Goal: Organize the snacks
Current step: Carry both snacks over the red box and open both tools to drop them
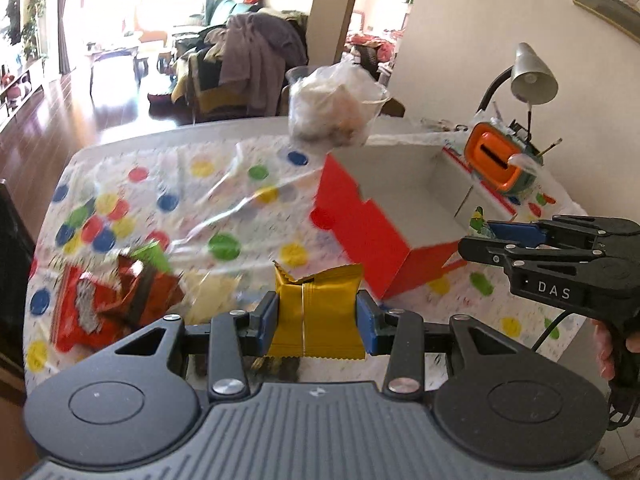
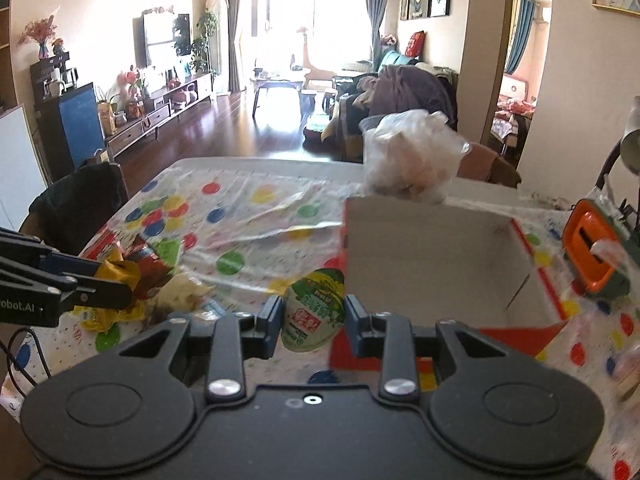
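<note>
Snacks are in both hands: the left gripper (image 1: 318,316) pinches a yellow snack packet (image 1: 318,312) upright between its pads, and the right gripper (image 2: 312,314) is closed on a green-and-white snack pack (image 2: 314,308). Both are held above the table (image 1: 192,168). The open red box (image 1: 404,196) lies ahead and right of the left gripper, directly ahead of the right, which looks nearer. More loose wrappers (image 1: 112,304) remain on the dotted cloth.
</note>
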The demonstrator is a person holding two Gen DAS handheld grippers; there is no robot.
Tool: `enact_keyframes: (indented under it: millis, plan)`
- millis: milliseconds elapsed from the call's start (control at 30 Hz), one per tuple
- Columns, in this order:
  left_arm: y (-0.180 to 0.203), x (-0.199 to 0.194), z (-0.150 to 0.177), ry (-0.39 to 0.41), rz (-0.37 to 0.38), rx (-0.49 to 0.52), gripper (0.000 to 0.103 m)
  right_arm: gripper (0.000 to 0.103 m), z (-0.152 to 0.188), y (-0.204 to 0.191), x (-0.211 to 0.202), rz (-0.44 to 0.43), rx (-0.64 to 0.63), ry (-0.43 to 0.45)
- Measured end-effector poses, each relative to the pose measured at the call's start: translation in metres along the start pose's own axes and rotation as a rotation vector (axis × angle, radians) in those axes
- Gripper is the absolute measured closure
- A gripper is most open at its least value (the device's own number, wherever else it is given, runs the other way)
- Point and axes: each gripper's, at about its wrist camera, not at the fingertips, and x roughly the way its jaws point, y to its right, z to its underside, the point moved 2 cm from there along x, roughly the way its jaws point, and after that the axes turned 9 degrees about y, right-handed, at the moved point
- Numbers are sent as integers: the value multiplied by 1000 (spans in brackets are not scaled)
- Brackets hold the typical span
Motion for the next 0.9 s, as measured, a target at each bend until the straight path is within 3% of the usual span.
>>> enact_keyframes:
  millis: [500, 900]
  plan:
    - [96, 101, -60, -25, -2, 16, 63, 71, -14, 127, 42, 12, -22, -39]
    - [140, 202, -80, -139, -54, -4, 63, 71, 7, 189, 105, -11, -16, -181]
